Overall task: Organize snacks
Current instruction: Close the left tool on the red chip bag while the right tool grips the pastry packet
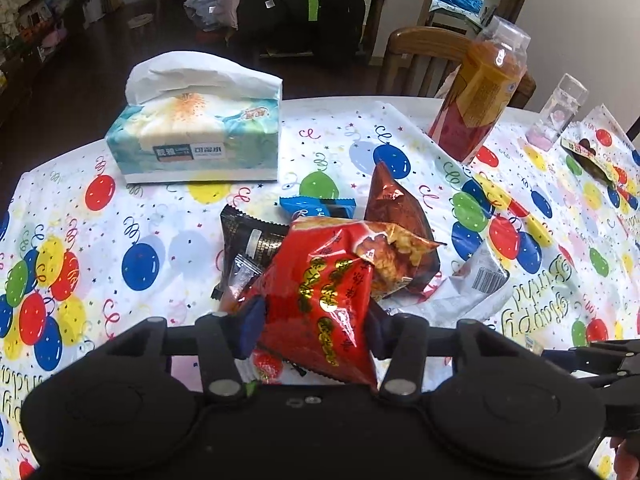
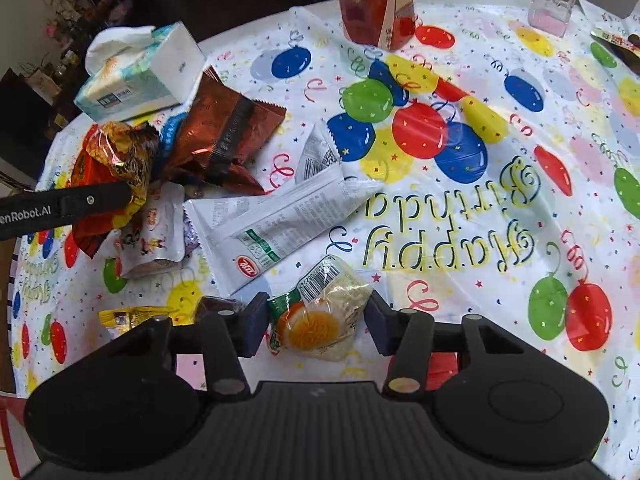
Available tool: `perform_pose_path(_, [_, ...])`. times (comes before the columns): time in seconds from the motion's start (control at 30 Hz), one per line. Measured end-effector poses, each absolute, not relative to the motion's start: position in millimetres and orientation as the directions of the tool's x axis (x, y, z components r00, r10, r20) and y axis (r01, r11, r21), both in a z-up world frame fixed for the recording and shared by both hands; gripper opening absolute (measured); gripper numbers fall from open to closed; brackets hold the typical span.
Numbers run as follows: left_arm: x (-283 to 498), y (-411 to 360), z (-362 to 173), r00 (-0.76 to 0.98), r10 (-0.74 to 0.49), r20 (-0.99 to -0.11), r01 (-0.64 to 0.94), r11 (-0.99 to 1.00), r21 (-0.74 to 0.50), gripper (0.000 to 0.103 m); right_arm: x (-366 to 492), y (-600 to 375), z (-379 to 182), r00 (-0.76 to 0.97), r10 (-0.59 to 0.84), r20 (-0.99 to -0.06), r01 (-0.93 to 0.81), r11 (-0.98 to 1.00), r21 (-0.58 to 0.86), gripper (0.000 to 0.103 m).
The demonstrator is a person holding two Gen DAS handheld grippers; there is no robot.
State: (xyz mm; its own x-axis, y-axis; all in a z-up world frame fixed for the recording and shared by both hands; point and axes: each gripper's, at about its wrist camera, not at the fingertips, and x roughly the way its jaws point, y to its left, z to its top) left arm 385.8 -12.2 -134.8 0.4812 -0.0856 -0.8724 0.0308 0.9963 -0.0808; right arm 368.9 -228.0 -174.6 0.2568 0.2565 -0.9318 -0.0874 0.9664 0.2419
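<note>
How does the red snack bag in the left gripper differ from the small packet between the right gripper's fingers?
The red snack bag is opaque, with gold characters; the small packet is clear, showing an orange-yellow filling. The bag is larger, overhanging the left gripper; the packet fits between the right gripper fingers. Both are sealed snacks.

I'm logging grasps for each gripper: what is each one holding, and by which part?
Left gripper: red snack bag, clamped across its lower body. Right gripper: small clear egg packet, pinched at its side edges.
</note>
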Motion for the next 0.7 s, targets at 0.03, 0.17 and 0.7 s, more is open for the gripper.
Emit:
perform_pose_path(0.03, [384,-11,-133,0.484,-0.084,-0.871,0.029,0.996,-0.080,0.048,367,-229,-171,0.262,0.259,-0.930,-0.089,0.966,0.244,0.050])
perform_pose_path(0.17, [375,-9,-125,0.492,-0.087,-0.866,0.021,0.996,-0.088,0.048,360,-233,-157,0.286,0.258,-0.923,-0.090,0.966,0.242,0.049])
perform_pose_path(0.7, [319,-3,-70,0.544,-0.109,-0.832,0.029,0.993,-0.111,0.048,304,-229,-82,0.367,0.277,-0.888,-0.154,0.960,0.236,0.049])
